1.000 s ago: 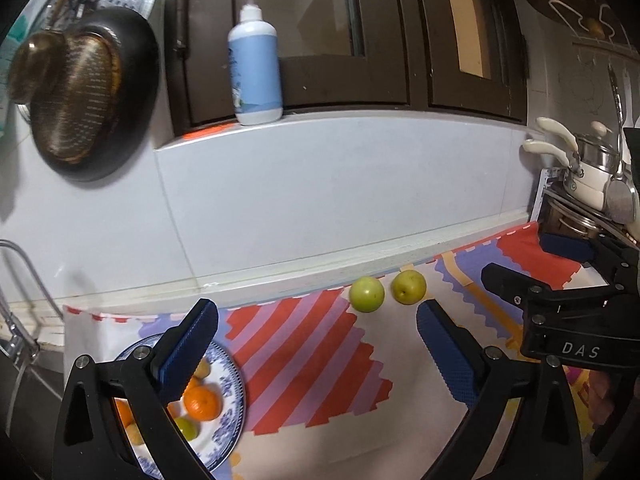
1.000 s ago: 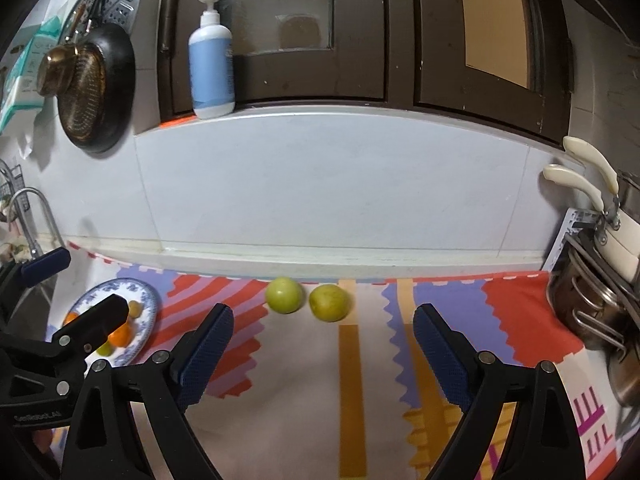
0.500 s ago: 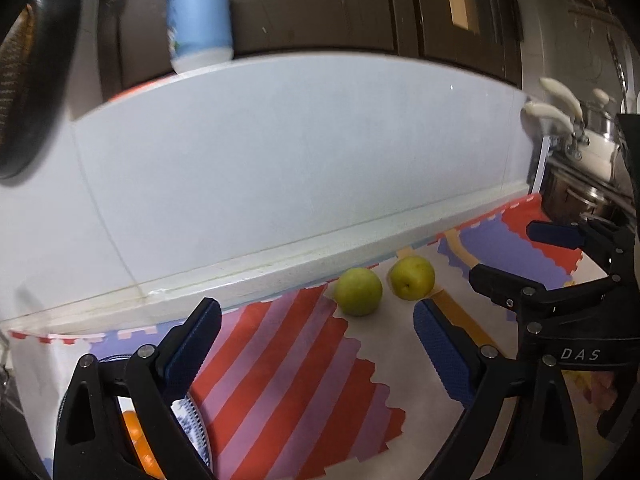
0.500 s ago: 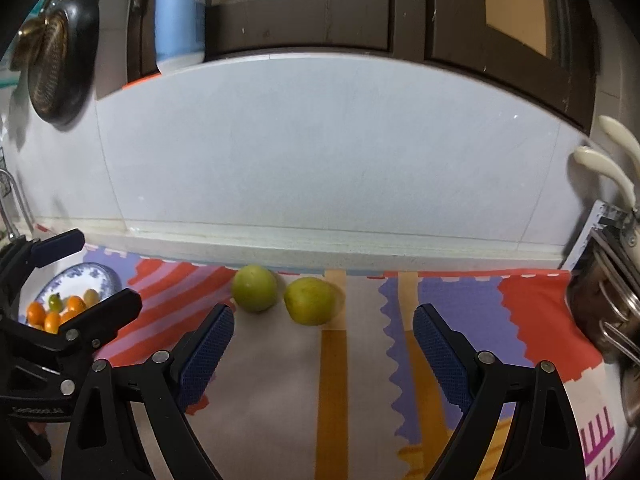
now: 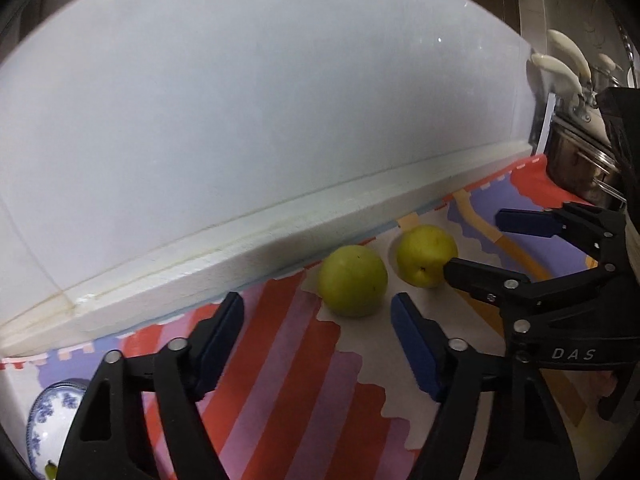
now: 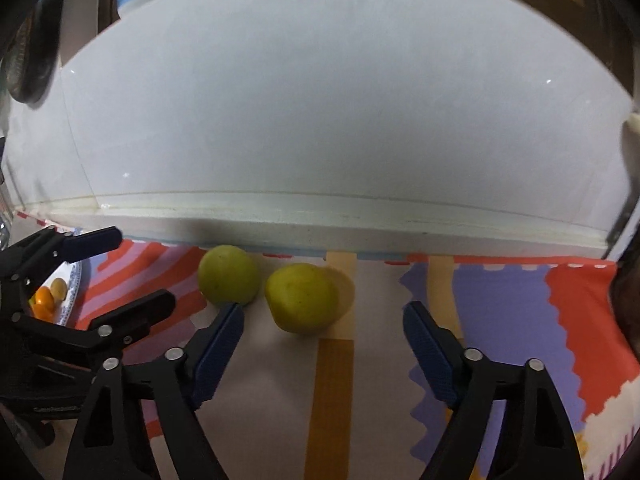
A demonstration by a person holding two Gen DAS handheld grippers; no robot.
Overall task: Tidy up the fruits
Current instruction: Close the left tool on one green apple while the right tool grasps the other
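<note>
Two yellow-green fruits lie side by side on the patterned mat by the wall ledge: the left fruit and the right fruit. My left gripper has its jaws closing, with the left fruit just ahead of the gap and untouched. My right gripper is closing too; the right fruit sits partly between its blue pads, which do not press it. A blue-and-white plate with small orange fruits lies at the left.
A white tiled wall with a low ledge runs right behind the fruits. Steel pots with cream handles stand at the right end of the counter. A dark pan hangs high on the left. The striped mat stretches toward me.
Both grippers have come forward and down toward the two fruits, which now look much larger. Both pairs of jaws have narrowed. The cabinets and bottle have slid out at the top.
</note>
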